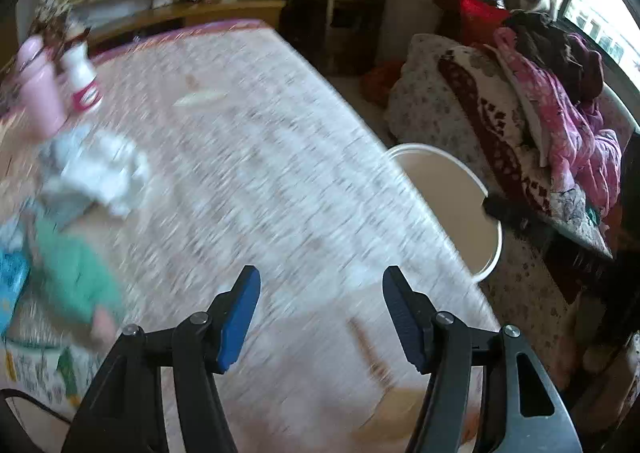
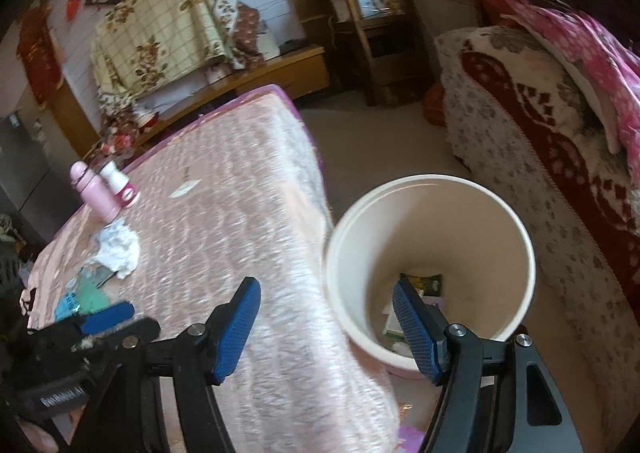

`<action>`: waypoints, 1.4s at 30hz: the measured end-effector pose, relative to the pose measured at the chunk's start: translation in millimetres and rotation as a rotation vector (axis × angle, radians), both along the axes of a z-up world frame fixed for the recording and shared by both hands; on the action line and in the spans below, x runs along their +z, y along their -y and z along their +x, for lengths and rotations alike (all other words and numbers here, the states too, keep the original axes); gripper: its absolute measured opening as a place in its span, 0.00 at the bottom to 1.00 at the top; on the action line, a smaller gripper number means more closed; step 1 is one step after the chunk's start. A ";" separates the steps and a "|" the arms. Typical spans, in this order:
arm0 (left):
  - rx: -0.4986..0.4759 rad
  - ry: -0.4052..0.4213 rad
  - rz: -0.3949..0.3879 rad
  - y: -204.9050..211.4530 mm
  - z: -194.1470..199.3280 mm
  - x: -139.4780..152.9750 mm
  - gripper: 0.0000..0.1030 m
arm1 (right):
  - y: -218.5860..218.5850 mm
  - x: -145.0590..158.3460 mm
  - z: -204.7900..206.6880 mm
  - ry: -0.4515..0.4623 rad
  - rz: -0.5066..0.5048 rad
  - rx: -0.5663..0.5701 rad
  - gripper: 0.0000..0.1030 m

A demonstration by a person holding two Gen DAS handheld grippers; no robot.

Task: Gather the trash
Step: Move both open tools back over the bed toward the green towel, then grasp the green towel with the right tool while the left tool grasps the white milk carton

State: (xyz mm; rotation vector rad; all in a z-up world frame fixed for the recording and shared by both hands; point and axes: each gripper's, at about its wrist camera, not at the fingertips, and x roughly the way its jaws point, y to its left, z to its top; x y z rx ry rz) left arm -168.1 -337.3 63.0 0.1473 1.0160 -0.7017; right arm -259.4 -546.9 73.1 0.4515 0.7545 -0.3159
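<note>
A cream bucket (image 2: 432, 213) stands on the floor beside the table, with a dark wrapper (image 2: 426, 282) and some white paper inside. It also shows in the left wrist view (image 1: 452, 197). On the pink tablecloth (image 2: 224, 221) lie crumpled white tissue (image 2: 120, 249), a green wrapper (image 2: 92, 293) and a blue packet (image 2: 66, 303). The tissue (image 1: 104, 173) and green wrapper (image 1: 76, 281) show blurred in the left wrist view. My right gripper (image 2: 326, 327) is open and empty over the table edge by the bucket. My left gripper (image 1: 320, 317) is open and empty above the table; it shows at the lower left of the right wrist view (image 2: 104, 317).
A pink flask (image 2: 94, 193) and a white bottle (image 2: 120, 183) stand at the table's far left. A small white scrap (image 2: 184, 187) lies mid-table. A sofa with a patterned cover (image 2: 540, 157) and pink clothes (image 2: 592, 53) is on the right. A wooden chair (image 2: 372, 21) stands behind.
</note>
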 end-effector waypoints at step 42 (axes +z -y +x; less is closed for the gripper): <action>0.454 -0.020 0.144 -293.7 78.4 -16.4 0.80 | -286.5 -29.2 173.1 -0.146 -0.091 0.705 0.75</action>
